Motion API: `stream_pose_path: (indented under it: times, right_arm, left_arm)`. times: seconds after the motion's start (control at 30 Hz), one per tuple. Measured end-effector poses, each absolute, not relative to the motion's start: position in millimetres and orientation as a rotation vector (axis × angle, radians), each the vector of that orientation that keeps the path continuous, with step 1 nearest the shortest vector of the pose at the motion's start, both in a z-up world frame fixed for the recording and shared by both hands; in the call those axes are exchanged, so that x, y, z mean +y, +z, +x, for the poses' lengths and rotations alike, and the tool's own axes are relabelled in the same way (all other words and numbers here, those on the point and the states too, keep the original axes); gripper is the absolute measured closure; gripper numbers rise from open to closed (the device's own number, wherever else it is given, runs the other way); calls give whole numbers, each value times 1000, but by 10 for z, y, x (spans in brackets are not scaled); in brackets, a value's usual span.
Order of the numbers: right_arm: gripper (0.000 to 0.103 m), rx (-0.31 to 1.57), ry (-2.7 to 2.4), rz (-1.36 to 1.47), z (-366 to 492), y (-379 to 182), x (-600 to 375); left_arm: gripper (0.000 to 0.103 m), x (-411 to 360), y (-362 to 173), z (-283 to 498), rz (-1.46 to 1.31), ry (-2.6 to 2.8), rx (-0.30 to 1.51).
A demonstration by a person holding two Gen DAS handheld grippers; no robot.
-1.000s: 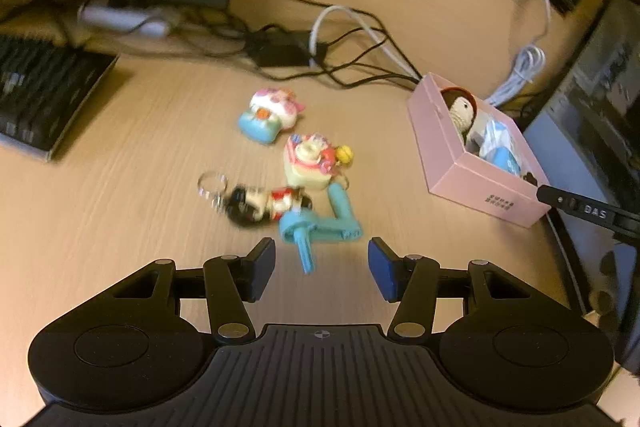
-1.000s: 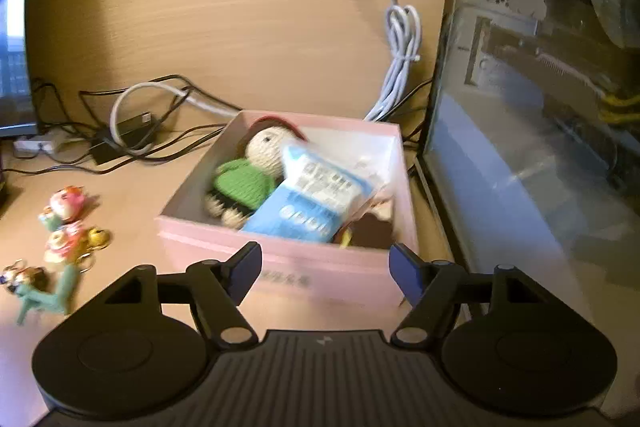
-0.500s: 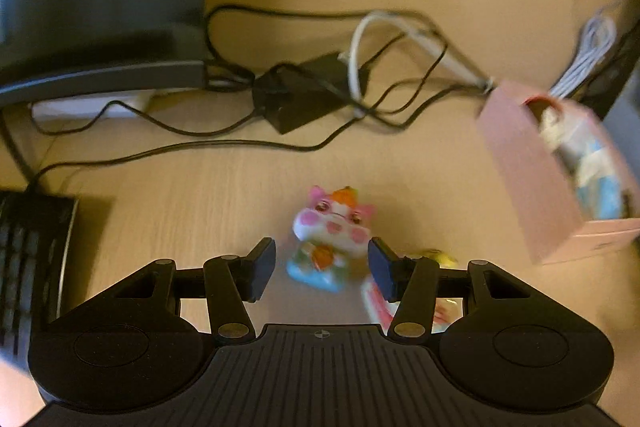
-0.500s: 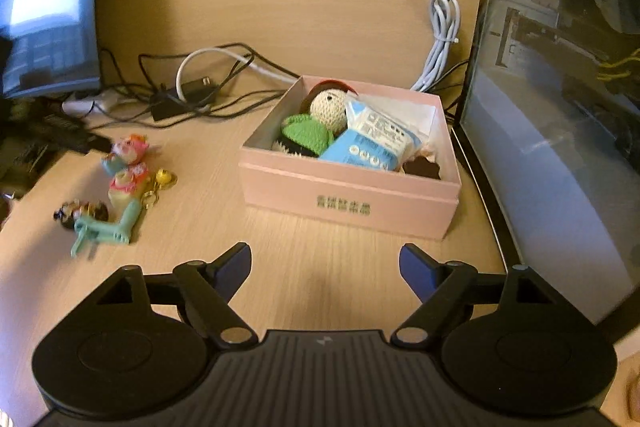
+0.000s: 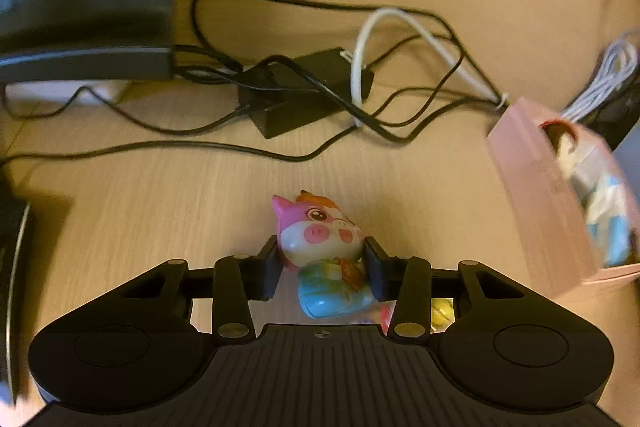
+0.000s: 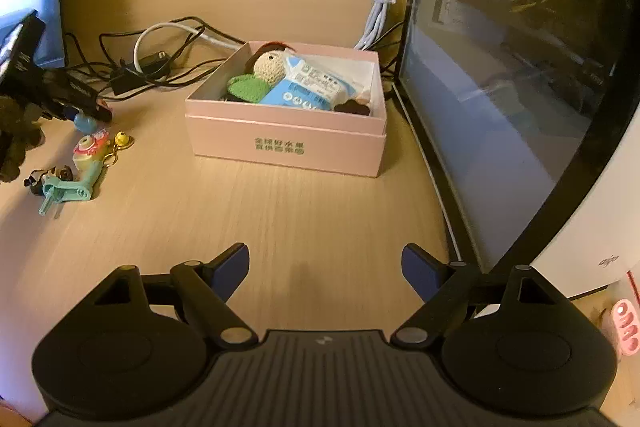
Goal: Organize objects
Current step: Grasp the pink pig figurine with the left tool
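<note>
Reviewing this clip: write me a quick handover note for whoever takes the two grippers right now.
Left gripper: jaws have just closed on the pink pig toy, which sits between the pads on the desk.
Right gripper: open, nothing between its jaws, which have just been widening, in front of the pink box.
Done: crochet doll and blue-white packet lie in the box.
Left: carry the pig toy to the box, then the keychain charm, the teal plastic piece and the dark figure beside it.

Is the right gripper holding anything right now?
No, the right gripper stands open over bare desk, with nothing between its fingers, and the pink box sits well ahead of it.
</note>
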State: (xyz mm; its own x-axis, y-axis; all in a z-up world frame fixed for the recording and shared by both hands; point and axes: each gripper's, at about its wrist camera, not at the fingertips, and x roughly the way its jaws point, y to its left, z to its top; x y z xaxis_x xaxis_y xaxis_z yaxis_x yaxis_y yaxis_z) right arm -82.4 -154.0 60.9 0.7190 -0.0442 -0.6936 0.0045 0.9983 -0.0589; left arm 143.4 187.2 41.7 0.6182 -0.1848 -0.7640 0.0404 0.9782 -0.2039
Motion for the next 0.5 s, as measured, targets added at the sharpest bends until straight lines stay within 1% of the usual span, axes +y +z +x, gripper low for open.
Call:
stream_pose_path:
  times: [0.27, 0.5]
  right_arm:
    - [19, 782, 137, -78, -569, 555, -1107]
    - [19, 768, 403, -159, -321, 510, -280]
  left_arm:
    - [57, 2233, 794, 444, -291, -123, 815]
    - [57, 2602, 803, -386, -469, 3, 812]
